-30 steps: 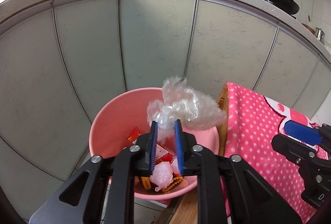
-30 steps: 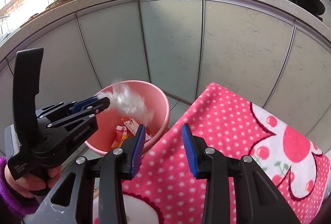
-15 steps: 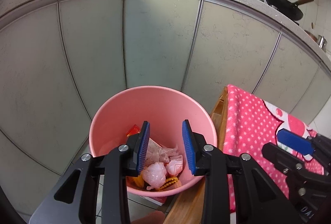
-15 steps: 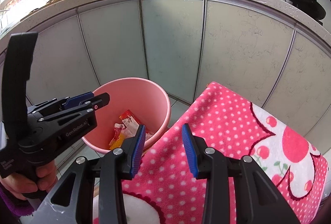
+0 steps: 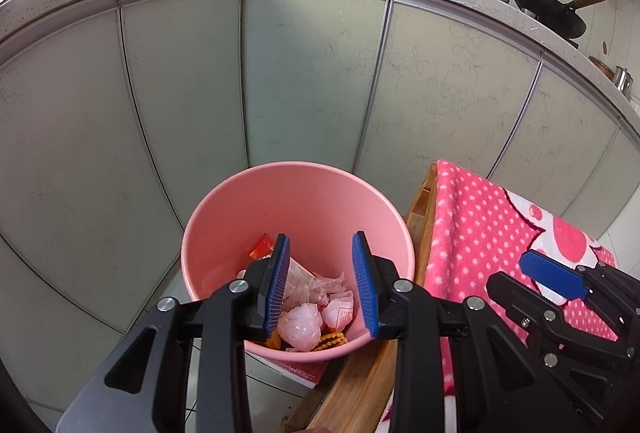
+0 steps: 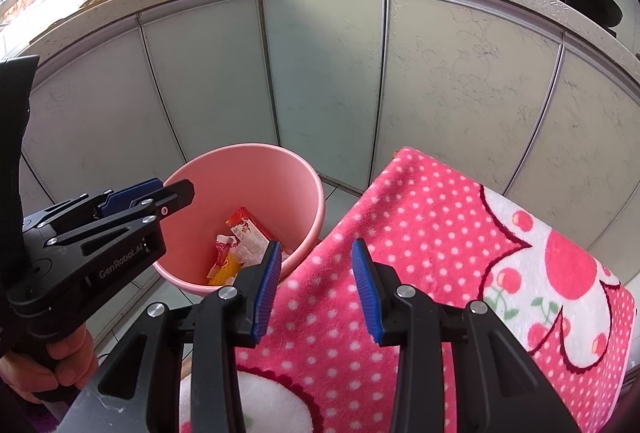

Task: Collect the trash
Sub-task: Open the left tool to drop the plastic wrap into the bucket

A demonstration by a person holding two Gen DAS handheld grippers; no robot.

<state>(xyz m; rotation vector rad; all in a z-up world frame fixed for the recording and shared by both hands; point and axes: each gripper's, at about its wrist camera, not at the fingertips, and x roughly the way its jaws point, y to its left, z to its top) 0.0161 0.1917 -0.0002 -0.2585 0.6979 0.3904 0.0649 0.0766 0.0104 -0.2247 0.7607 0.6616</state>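
The left tool (image 5: 322,287) hangs over the pink bucket (image 5: 298,189) with its blue pads apart and nothing between them — the crumpled clear plastic wrap (image 5: 316,287) lies down inside, on top of snack wrappers (image 5: 262,247) and other scraps. The right tool (image 6: 316,285) stands just as open and empty above the pink polka-dot towel (image 6: 440,217) that covers the worktop beside the bucket. Behind are grey cabinet doors (image 5: 312,81).
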